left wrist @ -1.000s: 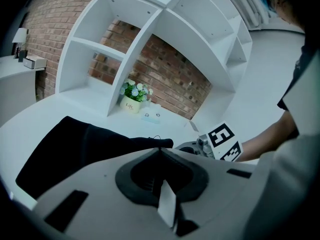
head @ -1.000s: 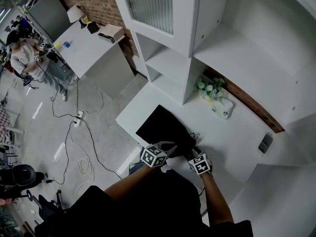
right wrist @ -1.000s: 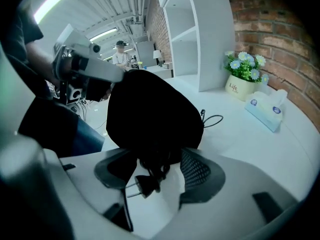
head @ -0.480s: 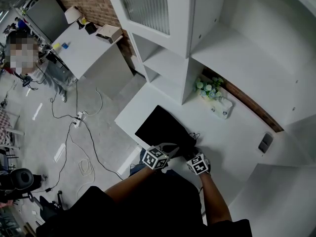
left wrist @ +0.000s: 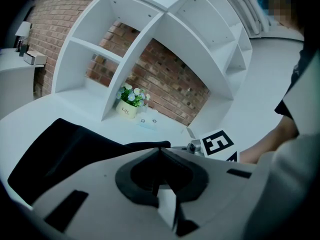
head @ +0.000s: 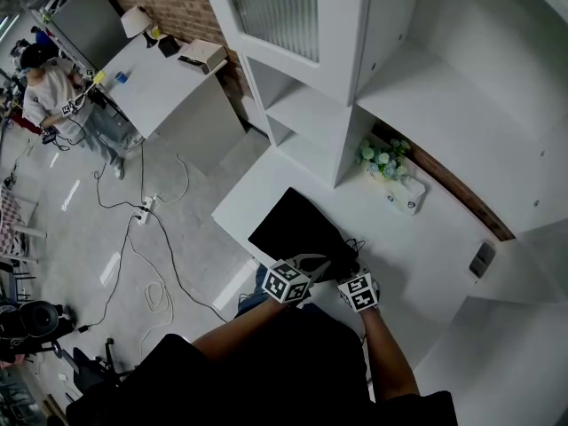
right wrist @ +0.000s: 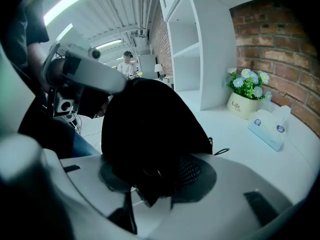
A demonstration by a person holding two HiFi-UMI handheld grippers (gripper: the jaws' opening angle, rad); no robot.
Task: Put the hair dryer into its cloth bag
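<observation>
The black cloth bag point(head: 297, 227) lies flat on the white table point(head: 426, 247). My left gripper point(head: 317, 264) is at the bag's near edge and shut on the cloth there point(left wrist: 150, 145). Right beside it, my right gripper point(head: 347, 273) holds a black hair dryer point(right wrist: 150, 176) with a mesh grille between its jaws. These jaws have just been closing on it. In the right gripper view the dryer sits at the bag's mouth point(right wrist: 150, 114), which the left gripper point(right wrist: 90, 74) holds up. A thin black cord point(right wrist: 222, 151) trails on the table.
A pot of flowers point(head: 380, 160) and a white tissue box point(head: 404, 198) stand at the back against the brick wall. White shelving point(head: 311, 105) rises behind the bag. A small dark device point(head: 479, 257) lies at the right. A person point(head: 53, 96) stands far off beside another table.
The head view has shifted slightly. Both grippers stay at the bag's near edge, and the bag has not moved.
</observation>
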